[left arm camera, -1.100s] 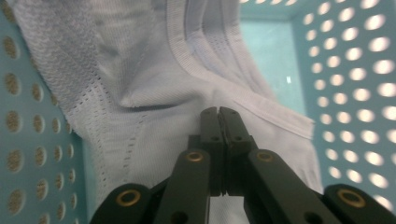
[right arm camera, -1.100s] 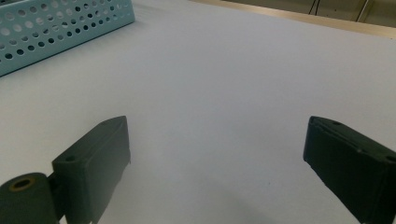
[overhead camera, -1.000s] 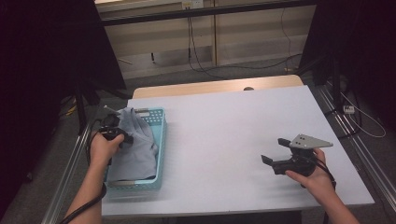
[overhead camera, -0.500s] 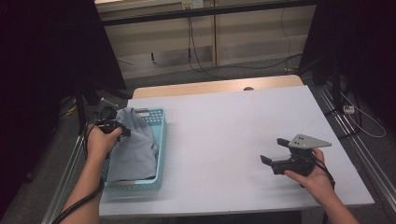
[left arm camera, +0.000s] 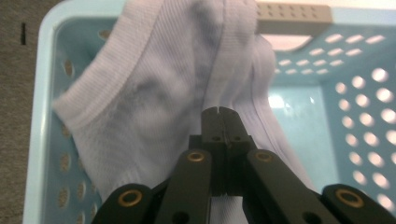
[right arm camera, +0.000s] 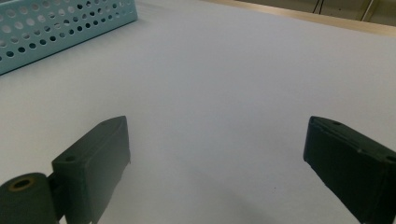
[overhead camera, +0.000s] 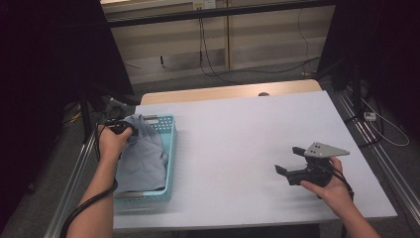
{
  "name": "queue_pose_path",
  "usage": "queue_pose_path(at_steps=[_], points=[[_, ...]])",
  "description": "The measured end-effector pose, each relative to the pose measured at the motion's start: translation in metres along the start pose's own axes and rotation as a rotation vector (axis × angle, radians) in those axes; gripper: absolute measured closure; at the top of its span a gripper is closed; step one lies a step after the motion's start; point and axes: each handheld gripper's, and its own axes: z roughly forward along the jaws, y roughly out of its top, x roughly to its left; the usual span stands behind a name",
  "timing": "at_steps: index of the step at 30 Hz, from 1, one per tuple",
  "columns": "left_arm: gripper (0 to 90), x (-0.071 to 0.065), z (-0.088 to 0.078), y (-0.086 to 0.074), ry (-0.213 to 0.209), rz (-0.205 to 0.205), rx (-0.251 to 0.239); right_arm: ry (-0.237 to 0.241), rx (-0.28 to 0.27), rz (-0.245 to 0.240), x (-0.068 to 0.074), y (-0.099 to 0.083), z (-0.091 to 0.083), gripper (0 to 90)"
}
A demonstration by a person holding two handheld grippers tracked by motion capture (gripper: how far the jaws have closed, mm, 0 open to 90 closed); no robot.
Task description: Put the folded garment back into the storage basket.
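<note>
The left gripper (left arm camera: pixel 219 112) has its two black jaws pressed together on a fold of the pale lilac ribbed knit garment (left arm camera: pixel 154 93), pinching the cloth at its tips. The garment (overhead camera: pixel 141 153) drapes away from that pinch, down and to both sides of the jaws, its banded hem spreading off to the jaws' left. Beneath and around the cloth sits the light blue perforated plastic basket (left arm camera: pixel 355 107), whose dotted wall stands just to the right of the jaws and whose rim curves past them on the left.

The right gripper (right arm camera: pixel 215 154) holds its jaws wide apart with nothing between them, hovering close over the bare white tabletop (right arm camera: pixel 224 79); the basket's corner lies well ahead of it, to its left.

In the high view the basket (overhead camera: pixel 171 148) rests near the left edge of the white table (overhead camera: pixel 237 144), the right gripper (overhead camera: pixel 289 171) well apart from it. Beyond the table are a grey floor with black cables (overhead camera: pixel 208 54) and dark curtains (overhead camera: pixel 54 59) on both sides.
</note>
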Motion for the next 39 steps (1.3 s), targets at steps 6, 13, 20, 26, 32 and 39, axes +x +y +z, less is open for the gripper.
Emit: queue_pose_path(at_steps=[6,13,20,26,32,39], points=[[90.0,0.002,0.017,0.003,-0.017,-0.035,-0.014,0.013,0.007,-0.006,0.002,0.000,0.002,7.2],[90.0,-0.003,0.033,0.004,-0.042,-0.043,0.000,0.014,0.014,-0.002,0.002,-0.001,0.005,7.2],[90.0,-0.008,0.047,-0.004,-0.047,-0.028,0.037,0.019,0.018,-0.004,0.003,-0.001,0.007,7.2],[90.0,-0.008,0.046,-0.007,-0.058,-0.035,0.044,0.022,0.019,-0.004,0.003,-0.002,0.008,7.2],[90.0,-0.001,0.028,-0.005,-0.048,-0.033,0.034,0.020,0.015,-0.003,0.001,-0.001,0.007,7.2],[90.0,0.013,0.018,-0.003,-0.019,-0.048,0.008,0.037,0.021,-0.010,0.004,0.001,0.014,7.2]])
